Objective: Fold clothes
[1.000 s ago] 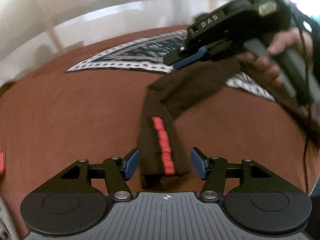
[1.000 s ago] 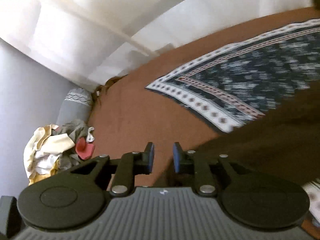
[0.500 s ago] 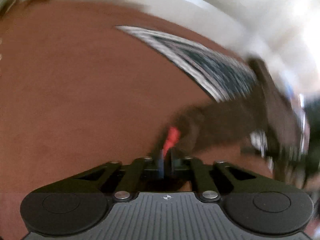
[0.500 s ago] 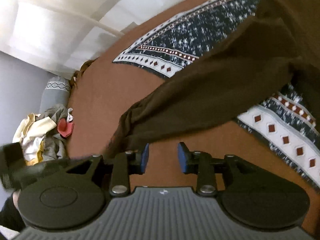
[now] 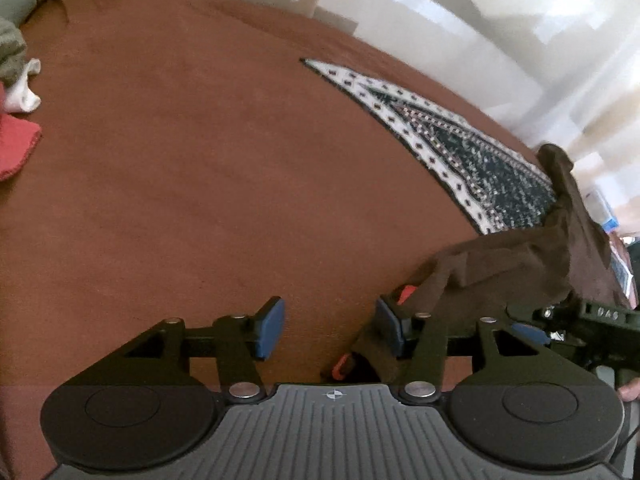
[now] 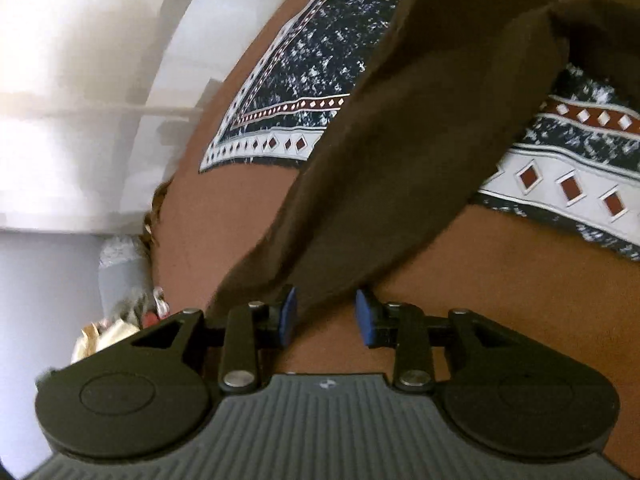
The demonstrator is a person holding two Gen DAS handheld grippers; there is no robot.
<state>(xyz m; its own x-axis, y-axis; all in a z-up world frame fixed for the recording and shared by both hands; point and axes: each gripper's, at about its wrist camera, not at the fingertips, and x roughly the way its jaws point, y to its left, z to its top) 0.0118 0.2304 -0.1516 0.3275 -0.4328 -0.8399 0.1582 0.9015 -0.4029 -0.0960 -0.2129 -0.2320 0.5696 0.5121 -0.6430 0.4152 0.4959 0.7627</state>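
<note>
A dark brown garment [image 5: 500, 264] with a red stripe [image 5: 407, 293] lies on the brown bedcover [image 5: 200, 200]. Its near end is bunched against the right finger of my left gripper [image 5: 331, 328], which is open with only bedcover between its pads. In the right wrist view the brown garment [image 6: 400, 152] runs from the upper right down to the left pad of my right gripper [image 6: 326, 316]. That gripper is open, with the garment's edge lying just inside its gap. The right tool's black body [image 5: 600, 314] shows at the right edge of the left wrist view.
A dark blue and white patterned cloth [image 5: 460, 148] lies flat on the far side of the bed, partly under the brown garment. A pile of loose clothes [image 5: 16, 80] with a red piece [image 5: 16, 144] sits at the left edge. White curtains hang behind the bed.
My left gripper was shut on the garment's striped end half a second ago and now stands open, with that end let go. My right gripper has opened wider and moved close over the garment.
</note>
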